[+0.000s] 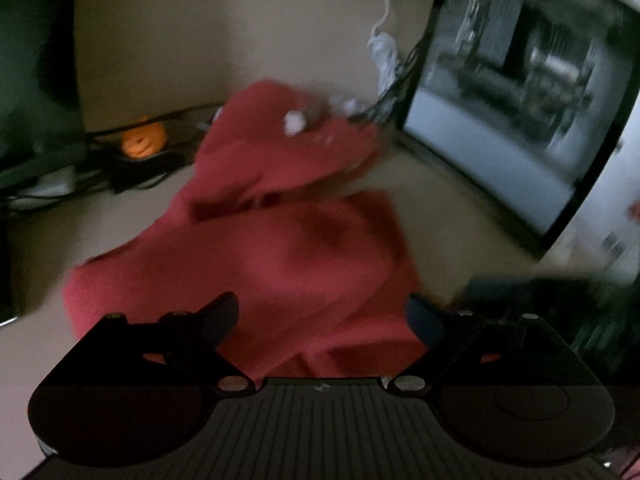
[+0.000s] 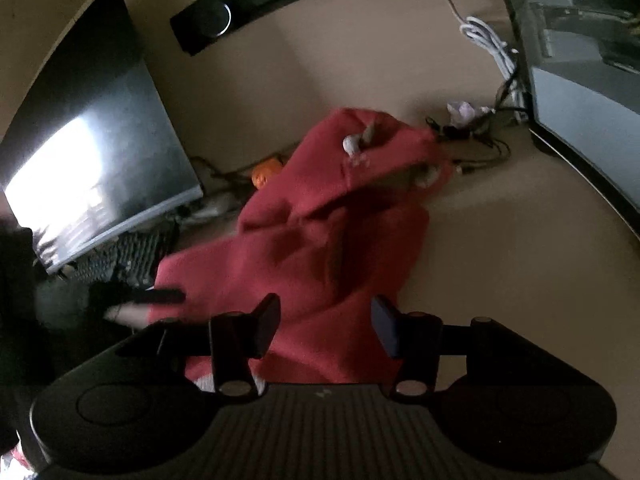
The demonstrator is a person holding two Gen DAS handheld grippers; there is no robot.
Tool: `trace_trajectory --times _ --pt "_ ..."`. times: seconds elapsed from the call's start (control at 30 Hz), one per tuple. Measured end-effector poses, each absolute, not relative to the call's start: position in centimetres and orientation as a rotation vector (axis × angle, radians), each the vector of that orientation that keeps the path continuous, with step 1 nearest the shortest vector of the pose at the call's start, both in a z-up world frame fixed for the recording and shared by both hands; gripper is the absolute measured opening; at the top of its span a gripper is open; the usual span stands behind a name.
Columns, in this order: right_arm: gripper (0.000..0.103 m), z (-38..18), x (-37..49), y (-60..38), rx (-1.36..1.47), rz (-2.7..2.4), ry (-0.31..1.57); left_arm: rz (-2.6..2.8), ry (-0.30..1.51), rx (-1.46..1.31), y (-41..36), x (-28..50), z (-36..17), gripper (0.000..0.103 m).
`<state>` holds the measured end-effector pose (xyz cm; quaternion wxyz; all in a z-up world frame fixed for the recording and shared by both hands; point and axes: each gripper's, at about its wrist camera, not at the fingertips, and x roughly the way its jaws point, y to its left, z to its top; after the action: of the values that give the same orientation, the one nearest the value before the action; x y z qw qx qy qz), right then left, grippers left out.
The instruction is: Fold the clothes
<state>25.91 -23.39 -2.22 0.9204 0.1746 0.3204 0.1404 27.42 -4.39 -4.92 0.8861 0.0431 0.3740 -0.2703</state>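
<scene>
A red hooded garment [image 1: 280, 248] lies crumpled on the beige desk [image 1: 460, 216]. Its hood and white drawstring ends [image 1: 294, 122] are at the far end. My left gripper [image 1: 322, 316] hovers over the near part of the cloth, jaws wide apart and nothing pinched between them. The right wrist view shows the same red garment [image 2: 312, 240] stretching away from me, hood end [image 2: 372, 140] farthest. My right gripper [image 2: 326, 322] stands over its near edge. Its fingers are a moderate gap apart, with red cloth showing between them but not pressed.
A dark monitor [image 1: 500, 120] stands at the right and another monitor [image 2: 100, 140] at the left. A keyboard [image 2: 120, 260] lies below the left one. A black speaker bar [image 2: 248, 4], a white cable [image 2: 488, 40], tangled dark wires [image 2: 476, 148] and a small orange figure [image 1: 144, 140] sit at the back.
</scene>
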Motion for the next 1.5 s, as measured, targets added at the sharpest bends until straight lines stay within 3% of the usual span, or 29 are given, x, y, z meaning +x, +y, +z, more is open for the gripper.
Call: trace_trajectory --times 0.37,0.5,0.7,0.93,1.07,1.3,1.5 --pt "0.045 -6.4 36.9 -23.5 0.438 0.48 0.807 -0.446 0.656 0.398 -11.2 27.2 -6.8 0.094" --pt "0.044 -6.9 38.6 -23.5 0.486 0.596 0.828 -0.473 0.676 0.385 -12.7 28.1 -7.8 0.091" --pt "0.045 -4.3 38.7 -26.3 0.622 0.756 0.759 -0.526 0.709 0.281 -12.7 30.2 -8.1 0.092" --pt "0.046 0.9 35.2 -28.3 0.521 0.756 0.592 -0.702 0.649 0.249 -17.3 31.0 -6.9 0.092" --pt "0.049 -0.3 35.0 -29.2 0.382 0.55 0.646 -0.782 0.623 0.295 -19.6 30.3 -6.7 0.093" --pt "0.049 -3.8 34.5 -29.7 0.268 0.365 0.772 -0.682 0.645 0.234 -14.1 28.3 -5.3 0.095" --pt "0.047 -2.1 33.8 -26.6 0.24 0.441 0.671 -0.369 0.615 0.112 -4.2 28.8 -3.3 0.096"
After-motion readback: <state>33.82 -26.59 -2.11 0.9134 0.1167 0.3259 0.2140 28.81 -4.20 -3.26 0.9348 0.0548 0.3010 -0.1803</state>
